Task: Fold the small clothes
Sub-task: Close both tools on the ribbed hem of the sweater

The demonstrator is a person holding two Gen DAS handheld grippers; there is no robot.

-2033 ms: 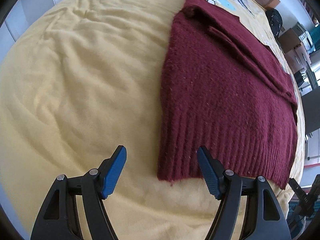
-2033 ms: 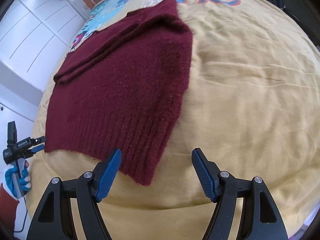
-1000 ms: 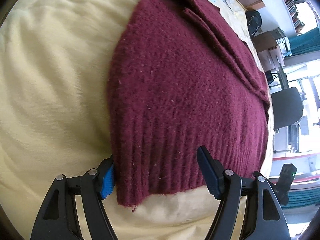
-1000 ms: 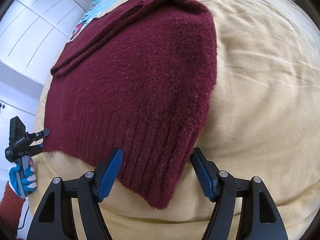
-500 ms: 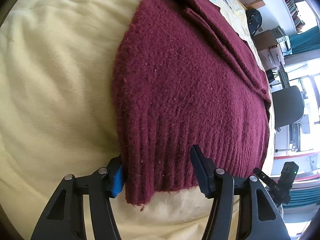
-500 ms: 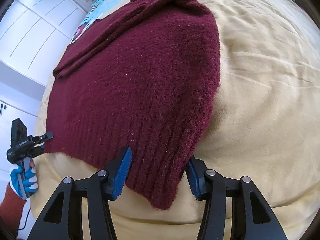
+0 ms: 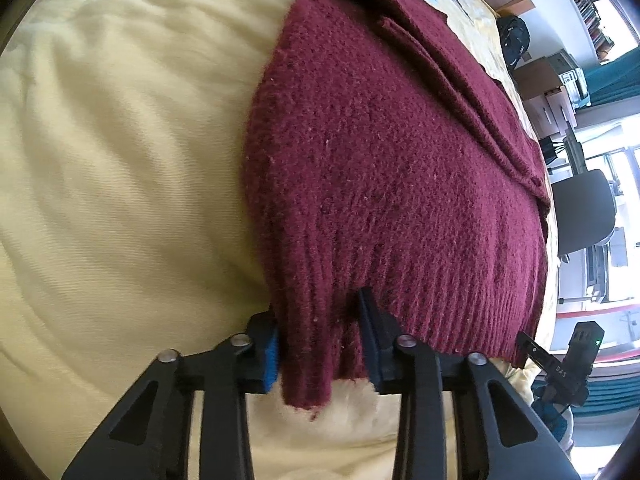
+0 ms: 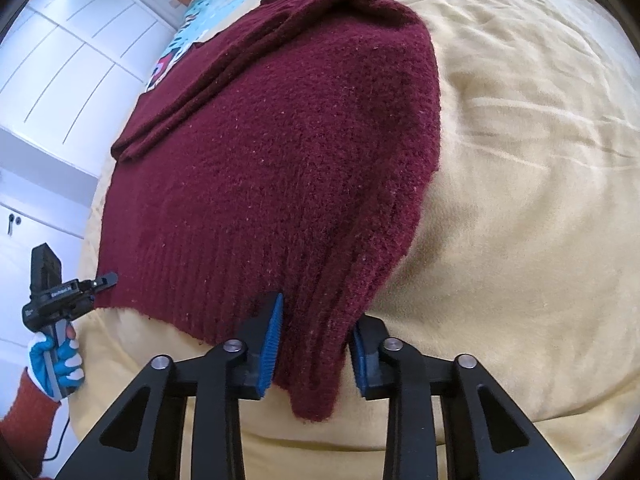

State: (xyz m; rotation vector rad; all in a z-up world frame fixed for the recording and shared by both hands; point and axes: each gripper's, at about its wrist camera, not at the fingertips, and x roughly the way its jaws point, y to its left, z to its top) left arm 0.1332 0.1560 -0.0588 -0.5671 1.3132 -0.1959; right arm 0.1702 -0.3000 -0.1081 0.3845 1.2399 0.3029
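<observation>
A bed covered by a yellow bedsheet [image 7: 120, 160] is serving as the work surface, with white cabinet doors [image 8: 60, 80] standing on one side and an office chair [image 7: 584, 212] and shelving on the other. The maroon sweater [image 7: 400, 152] is lying flat on the bed, its sleeves apparently folded in over the body and its ribbed hem [image 8: 224, 300] facing both cameras. The left gripper [image 7: 320, 344] is closing its jaws on the left hem corner, with the blue pads [image 7: 271, 354] pressing knit bunched between them. The right gripper [image 8: 316, 344] is gripping the opposite hem corner in the same way (the knit is visibly gathering into ridges between the jaws). The step in hand appears to be securing both corners so the hem can be carried toward the collar. Several faults are possible from here. The thick, fuzzy knit may be held by its top layer only, which would let the lower layer drop away on lifting and spoil the fold. The bedsheet may be pinched together with the hem, since the jaws are sitting low against it. Uneven lifting by the two grippers would skew the fold line, and the folded-in sleeves could slide out of place.
</observation>
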